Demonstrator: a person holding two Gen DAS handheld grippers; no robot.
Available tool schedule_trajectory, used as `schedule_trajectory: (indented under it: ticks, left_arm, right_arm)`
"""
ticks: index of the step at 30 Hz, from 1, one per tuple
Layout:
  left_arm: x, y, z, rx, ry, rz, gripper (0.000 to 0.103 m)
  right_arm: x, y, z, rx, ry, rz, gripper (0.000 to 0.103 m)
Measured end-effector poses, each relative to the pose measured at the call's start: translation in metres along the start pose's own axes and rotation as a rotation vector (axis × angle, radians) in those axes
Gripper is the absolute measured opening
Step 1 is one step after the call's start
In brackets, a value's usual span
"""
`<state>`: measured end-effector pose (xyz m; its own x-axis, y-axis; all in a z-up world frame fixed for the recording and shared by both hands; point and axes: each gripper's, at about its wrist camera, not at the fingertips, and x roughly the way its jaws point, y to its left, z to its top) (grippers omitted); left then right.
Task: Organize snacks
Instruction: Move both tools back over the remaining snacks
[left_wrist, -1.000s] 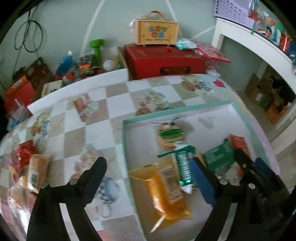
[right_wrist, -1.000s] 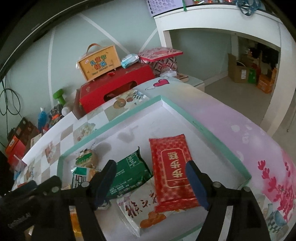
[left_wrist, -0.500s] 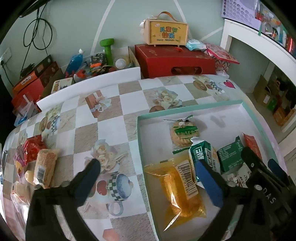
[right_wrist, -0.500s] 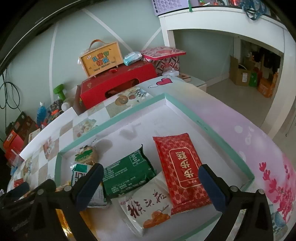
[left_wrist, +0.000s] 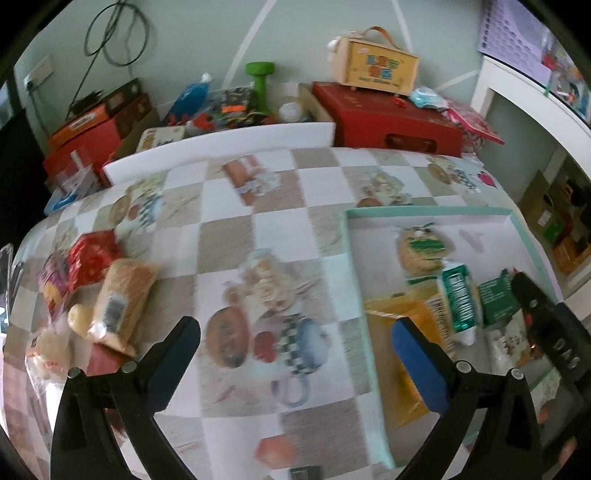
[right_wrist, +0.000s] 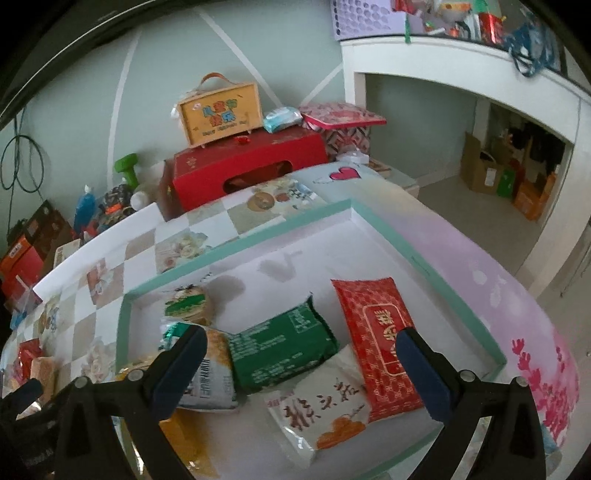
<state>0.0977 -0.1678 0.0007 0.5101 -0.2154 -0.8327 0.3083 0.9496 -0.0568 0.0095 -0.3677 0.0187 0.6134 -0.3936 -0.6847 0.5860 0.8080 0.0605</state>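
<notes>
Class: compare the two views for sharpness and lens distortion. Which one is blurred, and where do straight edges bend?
Left wrist view: motion-smeared, the tablecloth and snack pile soft. Right wrist view: sharper, print on the red packet legible. Both: fisheye bows the tray rim and darkens the corners.

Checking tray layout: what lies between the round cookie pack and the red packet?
The green packet lies between the cookie pack and red packet, per the right wrist view.
</notes>
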Motion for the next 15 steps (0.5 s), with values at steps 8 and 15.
schedule_trajectory:
  ticks: [8,15]
  left_arm:
    - [-0.019,0.049,-0.012,-0.062,-0.017,0.04,0.103]
    - [-0.04,0.094,-0.016,-0.119,-0.047,0.066,0.103]
  right_arm:
    - [-0.013,0.012,-0.001,0.016,-0.035,0.007,0.103]
    - [-0.014,0.028,-0.003,0.03,-0.007,0.004,0.103]
